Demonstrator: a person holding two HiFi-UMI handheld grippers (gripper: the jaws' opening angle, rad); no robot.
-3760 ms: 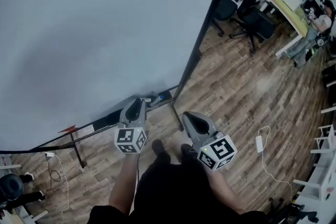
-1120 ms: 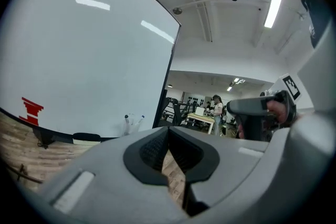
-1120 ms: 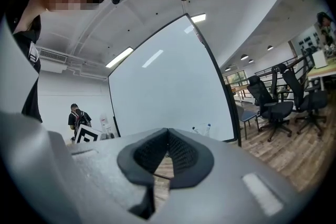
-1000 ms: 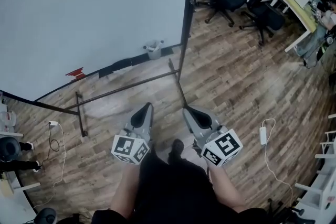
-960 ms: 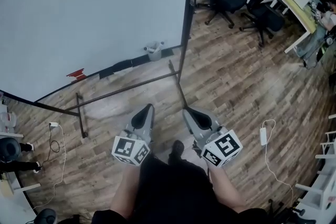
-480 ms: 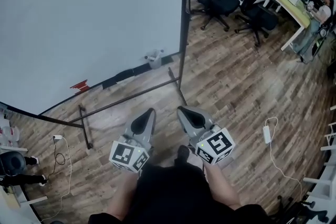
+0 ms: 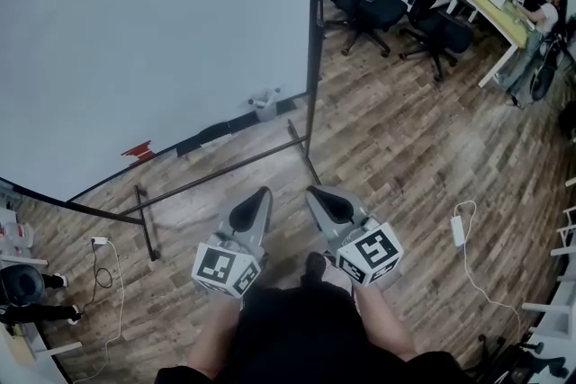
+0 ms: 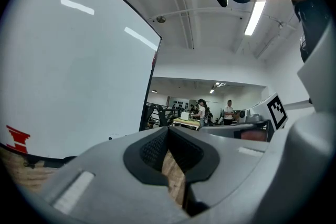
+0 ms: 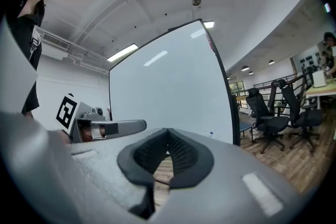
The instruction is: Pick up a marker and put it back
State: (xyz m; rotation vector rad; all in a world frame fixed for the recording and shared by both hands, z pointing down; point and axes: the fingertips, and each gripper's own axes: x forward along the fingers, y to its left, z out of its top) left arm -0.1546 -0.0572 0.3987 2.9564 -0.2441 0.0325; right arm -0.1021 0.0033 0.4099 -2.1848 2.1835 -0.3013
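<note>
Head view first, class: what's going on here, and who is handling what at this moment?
A person stands on the wooden floor facing a whiteboard, holding a two-jaw gripper in each hand. The left gripper and the right gripper are both held low, near the body and short of the board. Each gripper's own view shows its jaws together with nothing between them, so neither holds a marker. Things lie on the tray at the board's foot, too small to identify.
</note>
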